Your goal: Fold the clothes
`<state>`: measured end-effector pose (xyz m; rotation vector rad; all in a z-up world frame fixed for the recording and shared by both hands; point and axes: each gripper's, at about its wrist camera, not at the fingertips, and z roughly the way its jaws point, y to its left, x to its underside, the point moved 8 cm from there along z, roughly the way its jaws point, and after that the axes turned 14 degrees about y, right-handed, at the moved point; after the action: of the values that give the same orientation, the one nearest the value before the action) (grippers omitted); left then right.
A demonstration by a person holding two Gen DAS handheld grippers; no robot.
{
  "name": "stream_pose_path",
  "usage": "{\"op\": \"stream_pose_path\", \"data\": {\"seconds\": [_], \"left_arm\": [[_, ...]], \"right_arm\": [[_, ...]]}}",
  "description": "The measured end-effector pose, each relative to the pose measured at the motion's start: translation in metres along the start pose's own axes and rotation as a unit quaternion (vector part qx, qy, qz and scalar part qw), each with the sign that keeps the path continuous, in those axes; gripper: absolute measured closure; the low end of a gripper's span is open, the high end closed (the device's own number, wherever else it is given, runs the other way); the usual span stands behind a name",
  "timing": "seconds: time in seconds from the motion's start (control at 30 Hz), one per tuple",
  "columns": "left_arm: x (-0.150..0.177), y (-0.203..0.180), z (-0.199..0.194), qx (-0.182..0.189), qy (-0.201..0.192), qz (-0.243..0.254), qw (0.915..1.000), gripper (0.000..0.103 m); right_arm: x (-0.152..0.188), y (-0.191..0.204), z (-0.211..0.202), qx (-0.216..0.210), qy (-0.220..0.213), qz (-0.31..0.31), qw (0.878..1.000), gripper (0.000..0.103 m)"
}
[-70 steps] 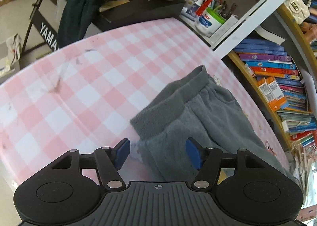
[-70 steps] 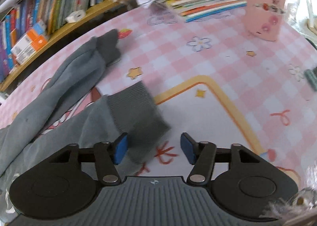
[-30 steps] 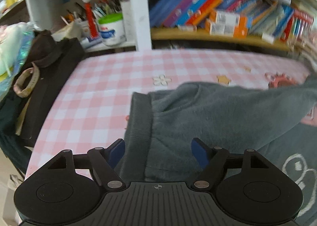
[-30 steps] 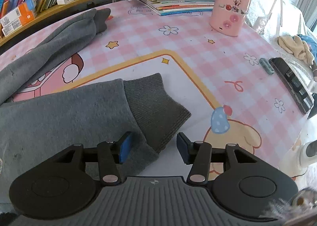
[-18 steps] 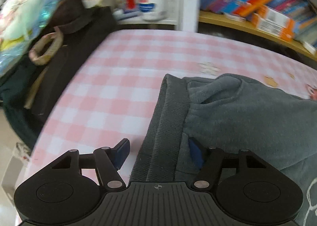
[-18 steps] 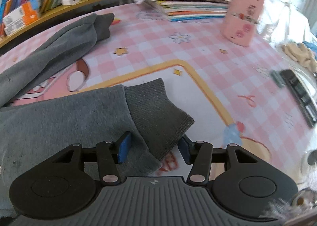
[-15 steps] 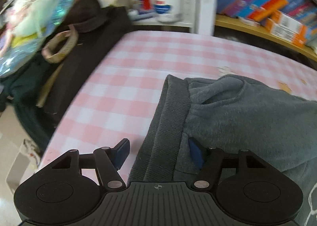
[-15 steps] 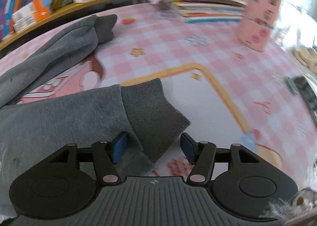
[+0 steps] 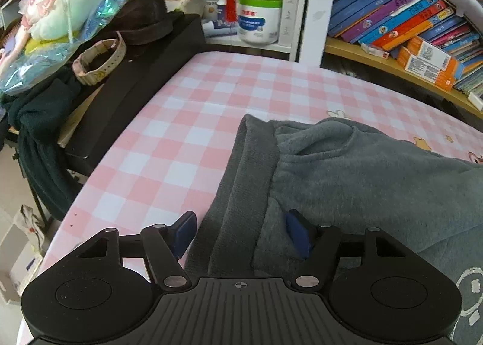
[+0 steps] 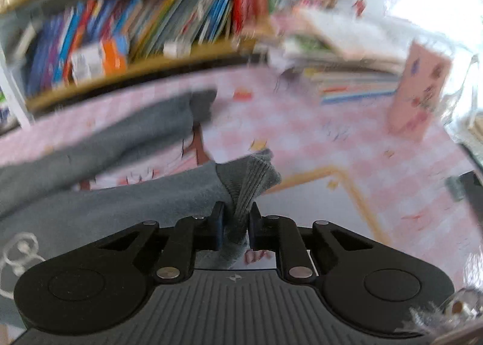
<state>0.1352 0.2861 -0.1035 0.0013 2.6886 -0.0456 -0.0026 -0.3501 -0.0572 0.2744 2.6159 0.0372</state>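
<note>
So on the far left of the left wrist view there's a dark stand [image 9: 135,79] piled with junk: a fluffy pale toy in shiny wrap [image 9: 60,9], a brown hat [image 9: 142,21], a beige strap looped into a ring [image 9: 96,61] and a dark green cloth [image 9: 39,121] hanging off the side. Behind the pink checked table [image 9: 169,148] sits one white tub with a green rim [image 9: 259,21] stuffed with pens, then a white post [image 9: 308,3], then a shelf of leaning books [image 9: 401,27]. Nothing really blocks the sweatpants [image 9: 377,182], grey ones, lying flat across the right half of the table with the ribbed waistband [image 9: 244,182] pointing at the camera. The left gripper [image 9: 241,233] is spread fairly wide with the waistband sitting between its two blue pads [image 9: 297,234]; the left pad is over bare tablecloth, the right one is right up against the fabric, and I can't tell if it's actually pressing. In the right wrist view, which is pretty blurry, there are two legs: one leg [image 10: 105,136] lies back toward the bookshelf, and the other leg's ribbed cuff [image 10: 250,182] is lifted off the table, bunched up in the right gripper [image 10: 236,224], whose jaws are closing tight on it. Off to the right are a stack of books [image 10: 347,73] and one pink box [image 10: 419,91].
</note>
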Motion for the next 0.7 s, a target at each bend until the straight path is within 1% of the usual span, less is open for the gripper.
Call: {"op": "stream_pose_path", "data": {"seconds": [0.03, 0.07, 0.13, 0.17, 0.2, 0.23, 0.27, 0.3, 0.37, 0.4, 0.53, 0.63, 0.67, 0.7], "left_arm": [[0.0, -0.003, 0.001, 0.001, 0.001, 0.005, 1.0, 0.036], [0.0, -0.006, 0.003, 0.001, 0.002, 0.01, 0.9999, 0.036], [0.0, -0.011, 0.004, -0.001, 0.001, 0.014, 0.9999, 0.035], [0.0, -0.012, 0.004, -0.004, -0.001, 0.012, 0.9999, 0.036], [0.0, -0.013, 0.002, -0.006, -0.002, 0.01, 0.9999, 0.036], [-0.001, -0.012, -0.001, -0.007, -0.004, 0.009, 0.9999, 0.036], [-0.001, -0.011, -0.005, -0.007, -0.008, 0.008, 0.9999, 0.036], [0.0, -0.009, -0.01, -0.006, -0.013, 0.007, 0.9999, 0.036], [0.002, -0.004, -0.021, -0.003, -0.023, -0.001, 0.9997, 0.035], [0.005, 0.0, -0.026, -0.001, -0.026, -0.008, 0.9996, 0.035], [0.02, 0.014, -0.043, 0.012, -0.034, -0.043, 0.9984, 0.035], [0.035, 0.024, -0.051, 0.014, -0.033, -0.066, 0.9972, 0.035], [0.04, 0.027, -0.053, 0.014, -0.032, -0.071, 0.9969, 0.035], [0.045, 0.03, -0.056, 0.014, -0.03, -0.076, 0.9966, 0.035]], "right_arm": [[0.001, -0.005, -0.006, 0.004, -0.004, 0.008, 1.0, 0.089], [0.005, -0.01, -0.003, 0.01, 0.006, 0.017, 1.0, 0.088], [0.019, -0.022, 0.021, 0.025, 0.06, 0.036, 0.997, 0.083], [0.024, -0.028, 0.028, 0.035, 0.076, 0.046, 0.995, 0.083], [0.026, -0.032, 0.031, 0.048, 0.08, 0.056, 0.994, 0.08], [0.028, -0.035, 0.03, 0.057, 0.077, 0.062, 0.993, 0.075], [0.026, -0.037, 0.025, 0.062, 0.066, 0.061, 0.994, 0.069], [0.025, -0.037, 0.019, 0.071, 0.054, 0.055, 0.994, 0.066], [0.02, -0.034, 0.011, 0.085, 0.035, 0.035, 0.995, 0.065], [0.018, -0.03, 0.009, 0.082, 0.029, 0.026, 0.996, 0.065], [0.013, -0.003, 0.007, 0.043, 0.011, -0.034, 0.998, 0.067], [0.013, 0.023, 0.016, 0.012, 0.021, -0.084, 0.996, 0.07], [0.014, 0.027, 0.022, 0.01, 0.031, -0.095, 0.995, 0.072], [0.015, 0.026, 0.029, 0.017, 0.047, -0.099, 0.994, 0.074]]}}
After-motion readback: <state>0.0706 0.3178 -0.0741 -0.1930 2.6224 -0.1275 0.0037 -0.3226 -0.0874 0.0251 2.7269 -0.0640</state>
